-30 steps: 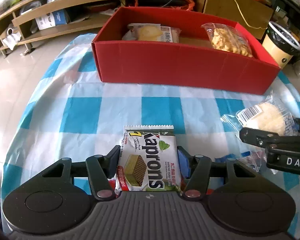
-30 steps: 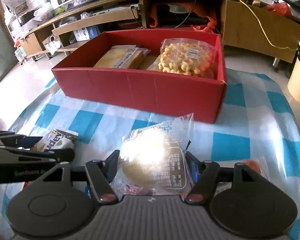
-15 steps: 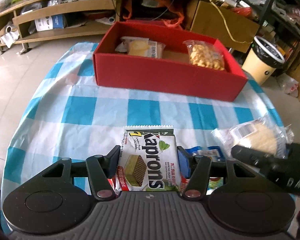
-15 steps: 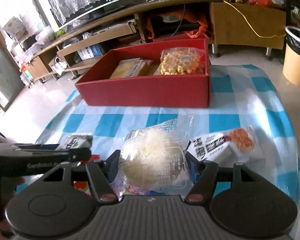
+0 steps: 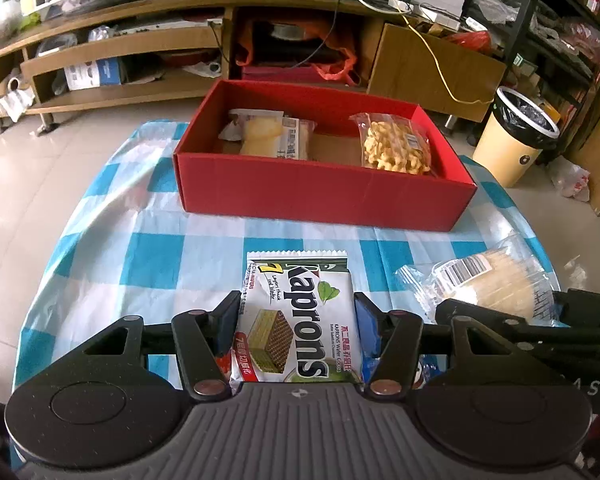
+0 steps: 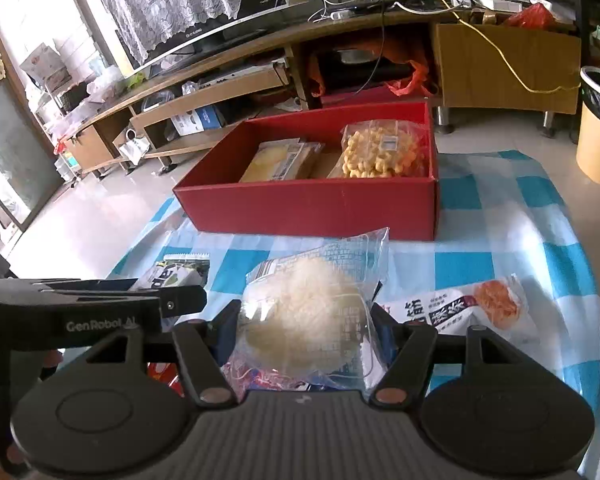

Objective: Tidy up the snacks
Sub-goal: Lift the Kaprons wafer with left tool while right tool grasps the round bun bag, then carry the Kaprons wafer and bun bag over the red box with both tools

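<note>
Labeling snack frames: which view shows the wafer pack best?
Left wrist: the wafer pack sits face-up and whole between the left gripper fingers. Right wrist shows only a corner of it behind the other gripper.

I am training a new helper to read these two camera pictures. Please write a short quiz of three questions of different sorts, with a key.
1. True or false: the left gripper is closed on the wafer pack.
2. How many snack packs lie inside the red box?
A) none B) two C) four
3. Fill in: the snack left on the checked cloth beside the right gripper is a white pack with an ______ picture.

Key:
1. True.
2. B: the pale cake pack and the bag of yellow puffs.
3. Orange: the white pack lies next to the held clear bag.
</note>
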The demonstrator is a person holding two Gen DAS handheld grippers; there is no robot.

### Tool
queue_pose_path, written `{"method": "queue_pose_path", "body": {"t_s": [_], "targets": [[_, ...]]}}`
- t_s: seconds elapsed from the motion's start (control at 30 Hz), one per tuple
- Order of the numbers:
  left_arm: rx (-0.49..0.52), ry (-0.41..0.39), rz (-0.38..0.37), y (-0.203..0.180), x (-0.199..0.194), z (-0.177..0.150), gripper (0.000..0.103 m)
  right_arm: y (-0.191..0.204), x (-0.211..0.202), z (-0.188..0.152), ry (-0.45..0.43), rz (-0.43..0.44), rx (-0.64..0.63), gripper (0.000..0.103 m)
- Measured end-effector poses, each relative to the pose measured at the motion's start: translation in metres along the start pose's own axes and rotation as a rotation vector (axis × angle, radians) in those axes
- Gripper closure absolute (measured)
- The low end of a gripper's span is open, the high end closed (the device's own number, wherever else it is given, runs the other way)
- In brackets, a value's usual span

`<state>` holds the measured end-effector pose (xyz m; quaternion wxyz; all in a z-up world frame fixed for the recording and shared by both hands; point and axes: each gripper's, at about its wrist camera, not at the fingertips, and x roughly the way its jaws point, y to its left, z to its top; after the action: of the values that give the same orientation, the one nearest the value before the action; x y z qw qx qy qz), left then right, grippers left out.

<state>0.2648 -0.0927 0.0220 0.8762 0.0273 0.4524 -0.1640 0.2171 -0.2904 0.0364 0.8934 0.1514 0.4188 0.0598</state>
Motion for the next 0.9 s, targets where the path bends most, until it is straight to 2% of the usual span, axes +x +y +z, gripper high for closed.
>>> {"method": "queue_pose_path", "body": {"t_s": [0.9], "targets": [[0.025,-0.033,0.027,-0.004,0.006,0.019,0.038,-0.010,0.004,0.023,-0.055,-0.019,0.009,0.041]]}}
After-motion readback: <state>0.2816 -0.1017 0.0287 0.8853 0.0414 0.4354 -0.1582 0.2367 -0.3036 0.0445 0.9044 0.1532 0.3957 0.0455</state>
